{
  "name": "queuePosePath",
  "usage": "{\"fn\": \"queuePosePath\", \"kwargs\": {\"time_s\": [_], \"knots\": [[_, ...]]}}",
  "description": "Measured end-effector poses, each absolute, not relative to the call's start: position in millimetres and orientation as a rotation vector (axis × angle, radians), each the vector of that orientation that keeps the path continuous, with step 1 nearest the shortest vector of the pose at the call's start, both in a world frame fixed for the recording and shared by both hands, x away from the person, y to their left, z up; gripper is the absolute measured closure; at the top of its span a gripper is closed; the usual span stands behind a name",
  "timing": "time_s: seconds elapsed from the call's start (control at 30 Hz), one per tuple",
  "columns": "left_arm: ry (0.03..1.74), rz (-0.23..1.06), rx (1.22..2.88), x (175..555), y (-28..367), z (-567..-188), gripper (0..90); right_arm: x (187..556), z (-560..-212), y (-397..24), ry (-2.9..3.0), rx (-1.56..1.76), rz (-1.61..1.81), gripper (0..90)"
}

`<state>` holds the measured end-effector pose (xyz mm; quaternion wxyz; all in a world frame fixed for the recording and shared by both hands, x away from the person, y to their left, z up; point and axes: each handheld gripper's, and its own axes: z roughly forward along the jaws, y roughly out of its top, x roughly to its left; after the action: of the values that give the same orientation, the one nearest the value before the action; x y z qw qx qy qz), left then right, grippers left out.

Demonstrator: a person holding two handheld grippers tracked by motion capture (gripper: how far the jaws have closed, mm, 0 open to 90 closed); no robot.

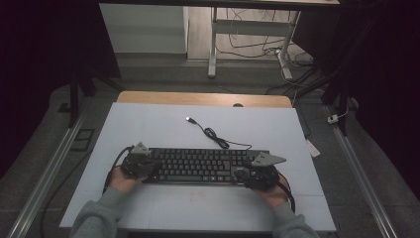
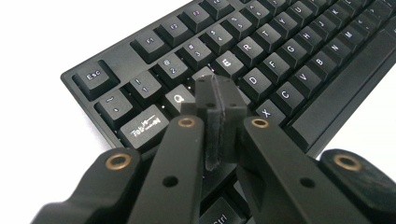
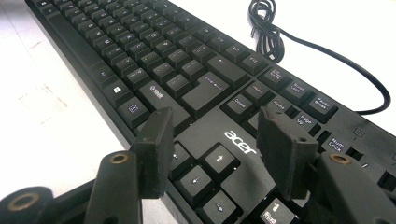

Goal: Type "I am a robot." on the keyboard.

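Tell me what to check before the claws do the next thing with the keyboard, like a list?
1. Left claw shut: ok, its pads are pressed together with nothing between them, tips over the keys near Q.
2. Right claw open: ok, jaws stand apart above the arrow keys.
3. Keyboard flat on the white table: ok.
4. Cable out of the way: ok, it lies coiled behind the keyboard, plug end loose on the table.
5. Left claw touching a key: cannot tell, the tips hide the spot.
6. Both hands at the keyboard's ends: ok, left hand and right hand.
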<state>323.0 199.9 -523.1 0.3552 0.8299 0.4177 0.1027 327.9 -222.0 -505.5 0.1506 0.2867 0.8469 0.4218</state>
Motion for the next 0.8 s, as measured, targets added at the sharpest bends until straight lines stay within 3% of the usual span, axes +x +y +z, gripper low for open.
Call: {"fn": "queuePosePath", "kwargs": {"time_s": [0.8], "knots": [[1.075,0.282,2.052,317,208,-512,87.2,328,-505,-222,2.431,0.823,1.21,46.6]]}}
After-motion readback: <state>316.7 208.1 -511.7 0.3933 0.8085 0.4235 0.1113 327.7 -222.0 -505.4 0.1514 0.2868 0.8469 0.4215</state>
